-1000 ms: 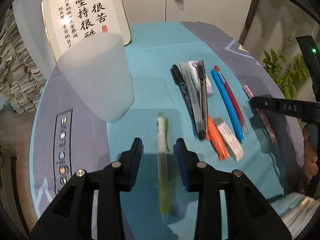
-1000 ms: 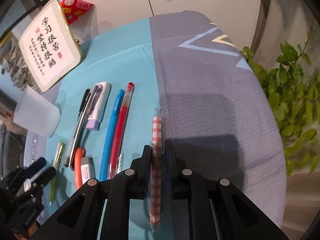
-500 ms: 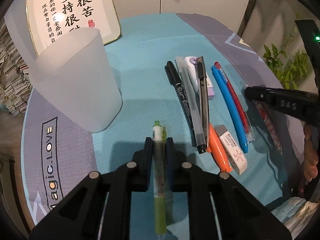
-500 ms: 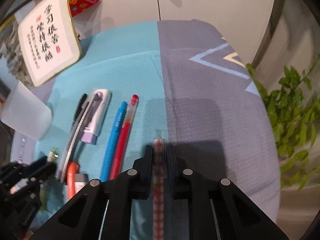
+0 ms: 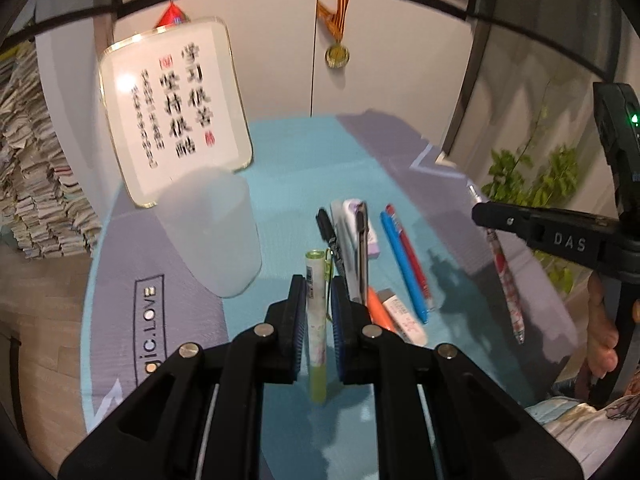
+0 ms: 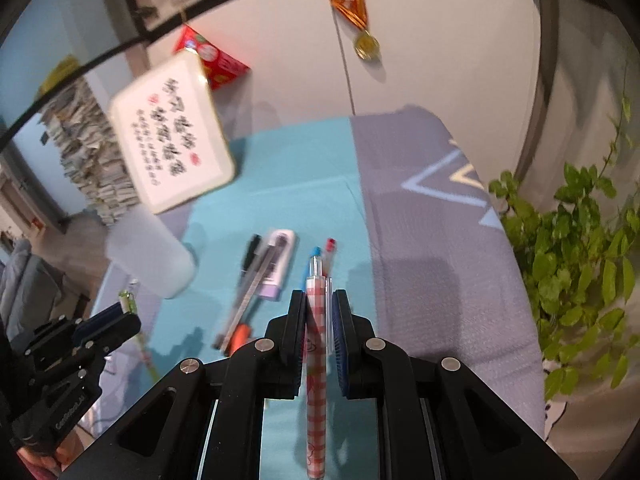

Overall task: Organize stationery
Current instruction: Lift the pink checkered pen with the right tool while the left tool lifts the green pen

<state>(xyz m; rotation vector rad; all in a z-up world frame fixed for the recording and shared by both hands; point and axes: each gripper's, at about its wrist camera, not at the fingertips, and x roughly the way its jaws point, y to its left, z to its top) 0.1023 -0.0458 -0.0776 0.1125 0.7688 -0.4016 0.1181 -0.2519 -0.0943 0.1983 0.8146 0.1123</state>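
My left gripper [image 5: 318, 292] is shut on a green pen [image 5: 315, 320] and holds it above the mat, right of a translucent cup [image 5: 212, 232]. My right gripper [image 6: 318, 308] is shut on a red-checked pen [image 6: 315, 380], also lifted; that pen shows in the left wrist view [image 5: 505, 276]. On the mat lie a black pen [image 5: 326, 232], a grey pen [image 5: 362, 248], a blue pen [image 5: 402, 264], a red pen [image 5: 412, 256], an orange marker [image 5: 378, 308], a white eraser [image 5: 402, 316] and a purple-white correction tape [image 5: 366, 228].
A framed calligraphy plaque [image 5: 176, 108] leans at the back left behind the cup. A medal [image 5: 337, 55] hangs on the cabinet. A green plant [image 6: 576, 264] stands off the table's right edge. Stacked papers [image 5: 36, 184] are at the left.
Both grippers have lifted their pens off the mat and tilted up. A second ago the left gripper was open around the green pen; it has since shut on it.
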